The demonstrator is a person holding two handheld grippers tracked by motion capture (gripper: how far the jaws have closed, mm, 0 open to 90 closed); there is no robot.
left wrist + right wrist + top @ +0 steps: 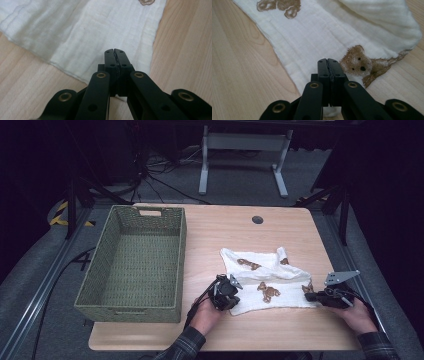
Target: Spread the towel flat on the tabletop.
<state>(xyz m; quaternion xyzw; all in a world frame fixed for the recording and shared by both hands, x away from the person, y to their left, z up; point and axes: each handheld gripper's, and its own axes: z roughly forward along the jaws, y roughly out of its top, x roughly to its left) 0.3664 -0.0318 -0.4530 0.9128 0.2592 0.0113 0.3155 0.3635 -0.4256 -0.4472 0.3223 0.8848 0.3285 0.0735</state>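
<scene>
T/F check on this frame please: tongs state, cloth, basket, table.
1. Both tongs are closed. True: the left tongs and the right tongs each have their jaws pressed together at a near corner of the cloth.
2. The cloth is plain white. False: it is white with brown teddy bear prints.
3. The woven basket holds a folded towel. False: nothing lies in it.
4. The basket stands on the left part of the table, apart from the cloth. True.
5. The cloth lies perfectly flat. False: its far right part is folded over and bunched.
</scene>
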